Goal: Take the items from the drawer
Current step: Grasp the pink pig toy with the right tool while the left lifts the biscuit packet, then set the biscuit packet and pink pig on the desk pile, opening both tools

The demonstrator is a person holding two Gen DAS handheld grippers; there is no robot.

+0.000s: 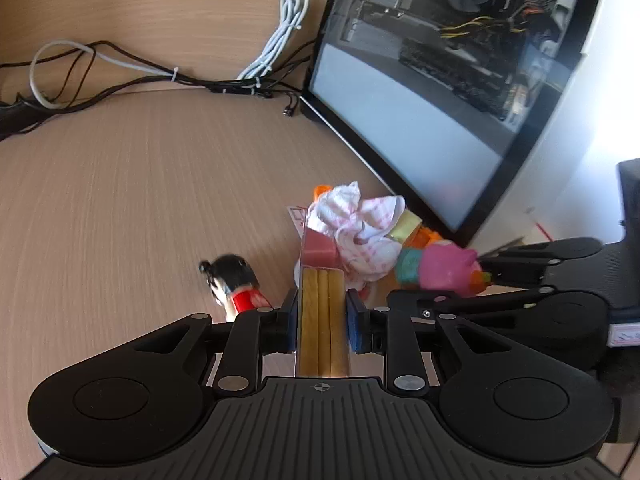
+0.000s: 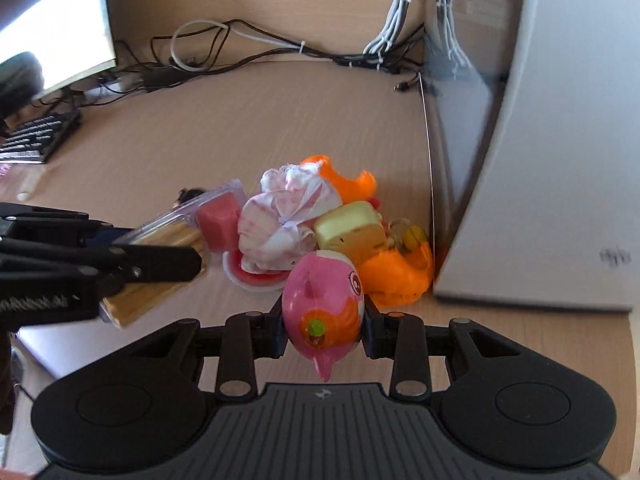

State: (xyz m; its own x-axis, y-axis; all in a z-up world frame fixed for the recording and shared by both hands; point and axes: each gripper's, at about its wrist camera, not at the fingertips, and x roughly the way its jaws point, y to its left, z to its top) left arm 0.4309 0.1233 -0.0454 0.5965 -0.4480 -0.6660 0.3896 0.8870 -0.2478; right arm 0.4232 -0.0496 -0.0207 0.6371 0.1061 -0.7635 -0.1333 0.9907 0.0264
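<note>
Left wrist view shows my left gripper point(image 1: 322, 320) clamped on a clear snack pack point(image 1: 322, 308) of biscuit sticks, while my right gripper point(image 2: 323, 330) pinches a pink toy fish point(image 2: 322, 304), both just above the pile of items point(image 2: 320, 220) on the desk point(image 1: 132, 200). I worry the rounded fish could squirt from the pads, or a careless drop could topple the pile against the computer case point(image 2: 540, 140).

Both fisheye views look forward and down along their own hand-held gripper, close over the bench point(image 1: 120, 200). Both views share the toy pile point(image 2: 312, 216) and the cable bundle point(image 1: 256, 80) behind.
</note>
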